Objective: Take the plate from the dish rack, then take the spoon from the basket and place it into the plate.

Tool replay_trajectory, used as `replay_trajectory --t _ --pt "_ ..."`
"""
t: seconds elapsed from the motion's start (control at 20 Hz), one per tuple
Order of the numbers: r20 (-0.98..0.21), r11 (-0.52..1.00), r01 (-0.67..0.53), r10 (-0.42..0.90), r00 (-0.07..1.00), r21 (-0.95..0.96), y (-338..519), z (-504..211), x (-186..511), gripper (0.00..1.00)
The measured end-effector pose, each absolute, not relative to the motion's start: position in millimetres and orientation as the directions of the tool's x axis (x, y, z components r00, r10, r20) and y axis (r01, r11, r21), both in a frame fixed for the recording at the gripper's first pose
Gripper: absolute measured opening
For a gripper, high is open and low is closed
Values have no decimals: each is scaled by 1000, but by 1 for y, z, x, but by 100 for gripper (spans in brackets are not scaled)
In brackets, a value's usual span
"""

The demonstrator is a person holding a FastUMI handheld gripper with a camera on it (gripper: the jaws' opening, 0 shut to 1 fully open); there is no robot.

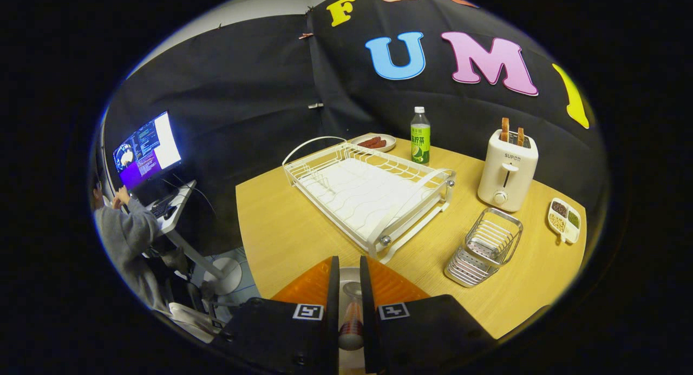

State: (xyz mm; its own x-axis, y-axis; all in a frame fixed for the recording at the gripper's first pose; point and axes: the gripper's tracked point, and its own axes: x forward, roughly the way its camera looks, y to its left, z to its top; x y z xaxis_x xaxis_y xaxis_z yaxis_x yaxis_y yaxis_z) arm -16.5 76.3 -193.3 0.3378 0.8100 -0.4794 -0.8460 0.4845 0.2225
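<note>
- The gripper [349, 288] sits low over the near edge of the wooden table [281, 234]. Its two fingers are close together, with only a thin gap.
- In that gap there is a spoon [351, 310]. Its bowl points away from us and its handle runs back toward the camera. It looks like the fingers are squeezing it from both sides.
- Under the spoon there is something pale and round. I think it is the plate [349, 271], but only a small bit shows between the fingers, so I am not sure.
- The dish rack [368, 191] is just ahead of the fingers, at about 12 o'clock. It has no plate in it.
- The wire basket [484, 248] is at about 2 o'clock from the fingers. It looks like nothing is in it.
- So the plate seems to be out of the rack, and the spoon is out of the basket.
- What is left, I think, is to let go of the spoon so it rests in the plate.
- Farther off are a toaster [507, 169] and a green bottle [420, 137].
</note>
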Motion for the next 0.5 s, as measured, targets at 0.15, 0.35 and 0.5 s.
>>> replay_trajectory --t 0.15,0.35,0.5 --pt "-519 495 -838 790 326 227 73 -208 -23 23" --pt "-576 526 -822 749 326 218 62 -220 -27 23" --pt "-598 580 -786 714 364 213 59 -218 -21 23"
